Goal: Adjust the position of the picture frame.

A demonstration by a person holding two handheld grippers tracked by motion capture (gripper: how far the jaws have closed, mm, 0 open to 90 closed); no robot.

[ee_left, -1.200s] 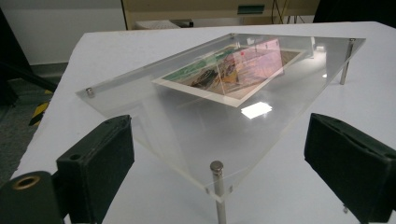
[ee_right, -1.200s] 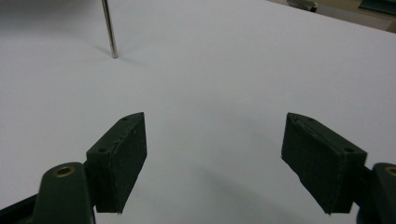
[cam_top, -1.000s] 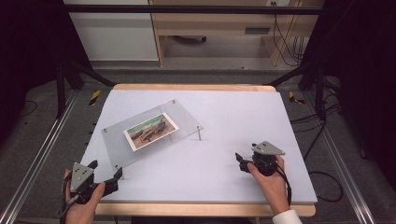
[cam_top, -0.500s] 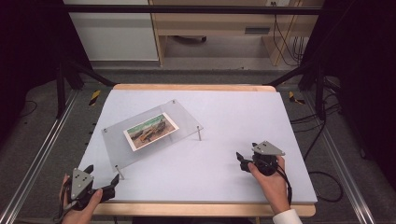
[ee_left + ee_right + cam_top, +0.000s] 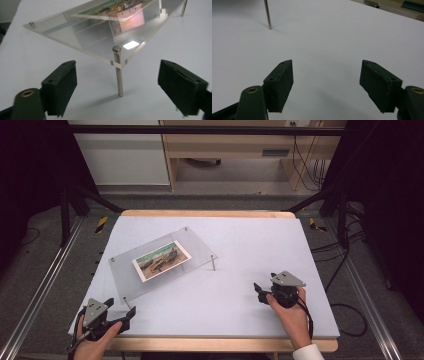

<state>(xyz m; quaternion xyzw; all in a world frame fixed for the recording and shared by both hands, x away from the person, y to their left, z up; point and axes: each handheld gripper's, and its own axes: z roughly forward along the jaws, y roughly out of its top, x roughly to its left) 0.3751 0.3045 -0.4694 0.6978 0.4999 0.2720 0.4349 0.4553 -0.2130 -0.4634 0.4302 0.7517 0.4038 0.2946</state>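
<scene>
No text is coming through legibly anywhere. The picture card [image 5: 161,260] on the clear panel [image 5: 200,245], left of centre in the high view, is showing only a coloured scene. In the left gripper view, its pink-and-orange patch [image 5: 130,21] at upper centre is perhaps carrying print, too blurred to read.

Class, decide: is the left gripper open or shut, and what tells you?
Open. In the left gripper view, the left gripper has its jaws set wide apart, holding nothing, with the metal leg of the clear stand beyond them.
</scene>
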